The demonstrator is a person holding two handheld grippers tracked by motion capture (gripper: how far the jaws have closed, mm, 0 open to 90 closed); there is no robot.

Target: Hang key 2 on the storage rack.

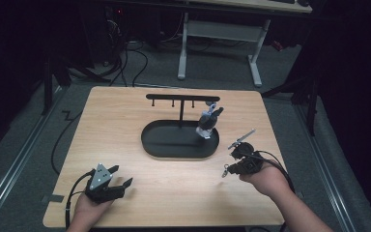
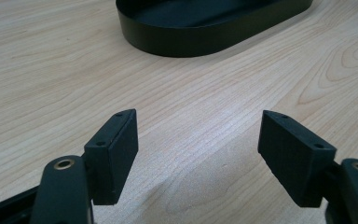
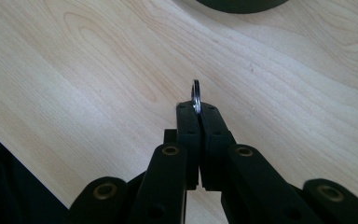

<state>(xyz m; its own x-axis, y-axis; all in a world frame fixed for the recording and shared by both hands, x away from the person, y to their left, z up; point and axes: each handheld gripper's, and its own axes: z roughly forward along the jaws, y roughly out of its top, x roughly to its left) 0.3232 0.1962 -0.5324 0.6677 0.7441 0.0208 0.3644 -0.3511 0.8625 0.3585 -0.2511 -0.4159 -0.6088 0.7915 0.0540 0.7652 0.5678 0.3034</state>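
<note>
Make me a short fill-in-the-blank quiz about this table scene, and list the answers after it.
1. The right gripper has its fingers shut on a thin metal ____.
2. The left gripper rests with its fingers ____, nothing between them.
3. The black oval tray sits on a ____ table.
4. A small figure hangs at the ____ end of the hook stand, seen from the high view.

Missing words: ring; open; wooden; right

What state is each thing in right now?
Left hand-held gripper: open, holding nothing, low over the table.
Right hand-held gripper: shut on a metal ring, which sticks up past the tips.
Oval black tray: flat on the table.
Hook stand: upright in the tray.
</note>
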